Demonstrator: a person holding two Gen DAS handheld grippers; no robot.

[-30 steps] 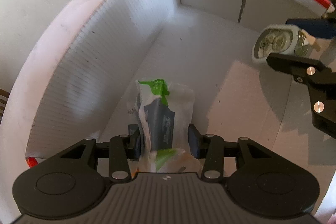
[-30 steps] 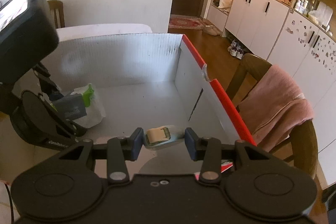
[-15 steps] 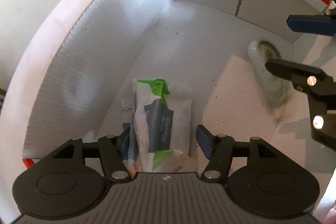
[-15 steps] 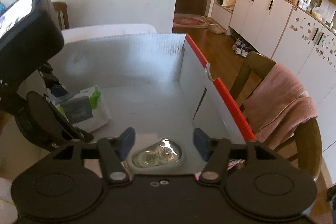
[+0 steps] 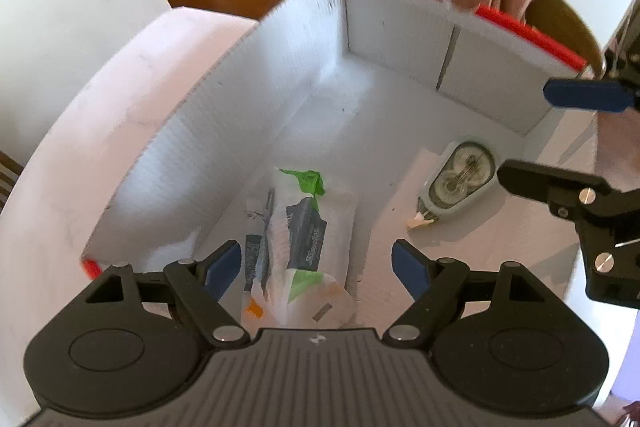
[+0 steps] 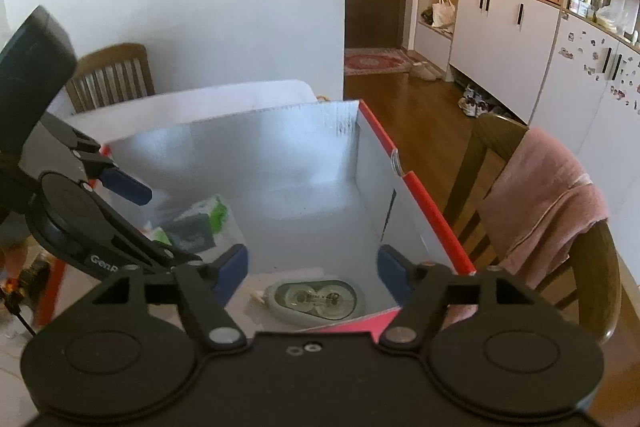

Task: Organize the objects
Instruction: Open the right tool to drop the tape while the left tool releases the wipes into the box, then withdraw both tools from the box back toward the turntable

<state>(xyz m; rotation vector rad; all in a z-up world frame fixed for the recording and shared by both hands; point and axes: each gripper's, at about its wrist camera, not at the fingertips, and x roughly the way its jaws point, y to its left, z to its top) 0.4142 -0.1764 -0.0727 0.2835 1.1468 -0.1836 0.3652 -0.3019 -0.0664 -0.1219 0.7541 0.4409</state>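
Left wrist view: the left gripper (image 5: 316, 265) has just been opening, its jaws clear of the tissue packet (image 5: 298, 239) lying in the white box (image 5: 224, 131) — soft, light, best pinched across its middle.

Right wrist view: the right gripper (image 6: 312, 273), likewise just opening, hangs empty above the correction tape dispenser (image 6: 316, 301) on the box floor — 1 hard, slick shell; grip its flat sides.

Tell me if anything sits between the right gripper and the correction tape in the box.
Nothing visible does. The correction tape lies flat on the floor of the box, just below the right gripper, whose jaws have just been opening and stand clear of it. The plastic packet lies off to the side, under the left gripper.
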